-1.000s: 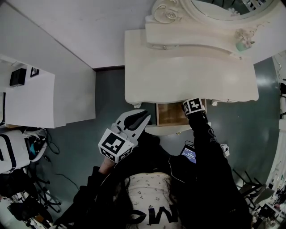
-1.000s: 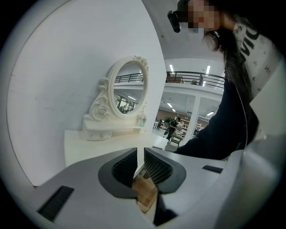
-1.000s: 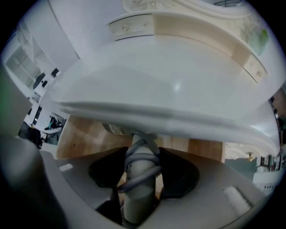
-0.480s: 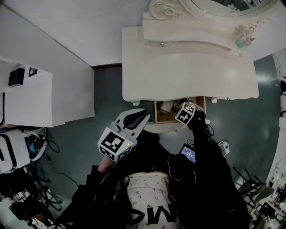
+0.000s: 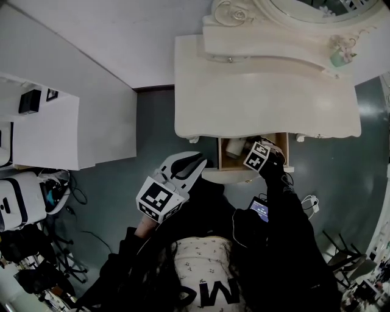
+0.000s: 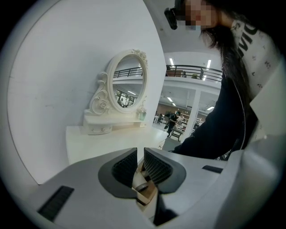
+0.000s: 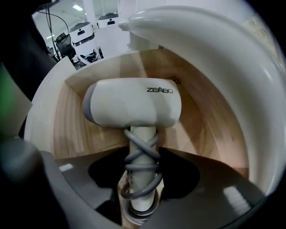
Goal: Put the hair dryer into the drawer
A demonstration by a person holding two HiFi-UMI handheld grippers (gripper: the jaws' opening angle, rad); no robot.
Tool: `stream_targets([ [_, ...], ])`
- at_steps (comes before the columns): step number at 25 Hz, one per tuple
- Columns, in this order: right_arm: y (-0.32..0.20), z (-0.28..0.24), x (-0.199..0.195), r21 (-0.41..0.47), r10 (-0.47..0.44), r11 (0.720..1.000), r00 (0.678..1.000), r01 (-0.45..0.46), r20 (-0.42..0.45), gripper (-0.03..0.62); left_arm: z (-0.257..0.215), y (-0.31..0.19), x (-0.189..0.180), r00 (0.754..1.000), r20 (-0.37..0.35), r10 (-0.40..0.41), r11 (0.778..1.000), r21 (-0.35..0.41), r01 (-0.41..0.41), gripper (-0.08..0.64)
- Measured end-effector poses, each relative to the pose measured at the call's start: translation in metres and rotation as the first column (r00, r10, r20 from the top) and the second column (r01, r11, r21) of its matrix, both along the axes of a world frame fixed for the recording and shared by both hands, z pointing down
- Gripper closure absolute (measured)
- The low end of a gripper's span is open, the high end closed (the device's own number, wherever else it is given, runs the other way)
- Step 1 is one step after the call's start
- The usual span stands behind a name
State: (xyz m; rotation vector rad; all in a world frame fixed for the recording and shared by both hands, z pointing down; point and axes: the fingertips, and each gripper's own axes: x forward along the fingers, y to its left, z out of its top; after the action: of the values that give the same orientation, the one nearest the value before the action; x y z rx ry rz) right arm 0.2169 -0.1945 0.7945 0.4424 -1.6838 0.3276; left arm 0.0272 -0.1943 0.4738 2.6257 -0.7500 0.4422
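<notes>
The white hair dryer (image 7: 134, 107) has a grey cord wound round its handle. My right gripper (image 7: 142, 179) is shut on that handle and points down into the open wooden drawer (image 7: 76, 129), with the dryer's head close over the drawer bottom. In the head view the dryer (image 5: 234, 146) lies in the left half of the drawer (image 5: 286, 152), under my right gripper (image 5: 253, 153). My left gripper (image 5: 196, 161) hangs in the air left of the drawer, shut, with nothing held. In the left gripper view its pads (image 6: 156, 167) almost touch.
The drawer belongs to a white dressing table (image 5: 262, 91) with an ornate mirror (image 5: 292, 12) and a small teal jar (image 5: 339, 56). A white desk (image 5: 42, 128) stands to the left, with headsets and cables (image 5: 24, 204) on the floor. The person's body fills the foreground.
My right gripper rolled and sank into the drawer with the hair dryer, whose head now shows inside it. The left gripper kept still.
</notes>
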Motion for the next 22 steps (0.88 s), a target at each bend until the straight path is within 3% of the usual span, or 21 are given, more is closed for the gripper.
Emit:
stream_targets([
  [6,-0.002,-0.002,0.0,-0.012,0.047,0.999,0.998,-0.046,0.03,0.332,0.004,0.0,-0.007,1.0,0.009,-0.001,1.0,-0.008,0.001,0.512],
  [14,-0.001,-0.044,0.002,-0.045,0.184,0.983,0.97,-0.179,0.159,0.314,0.002,0.001,0.001,1.0,-0.004,0.024,1.0,0.0,-0.024,0.512],
  [19,-0.004,-0.093,0.0,0.004,0.319,0.942,0.898,-0.336,0.305,0.318,-0.002,0.008,0.01,0.998,-0.012,0.054,0.999,0.01,-0.054,0.512],
  [22,-0.007,-0.125,-0.002,0.026,0.4,0.892,0.816,-0.451,0.418,0.318,-0.004,0.014,0.015,0.998,-0.015,0.066,0.998,0.019,-0.065,0.512],
])
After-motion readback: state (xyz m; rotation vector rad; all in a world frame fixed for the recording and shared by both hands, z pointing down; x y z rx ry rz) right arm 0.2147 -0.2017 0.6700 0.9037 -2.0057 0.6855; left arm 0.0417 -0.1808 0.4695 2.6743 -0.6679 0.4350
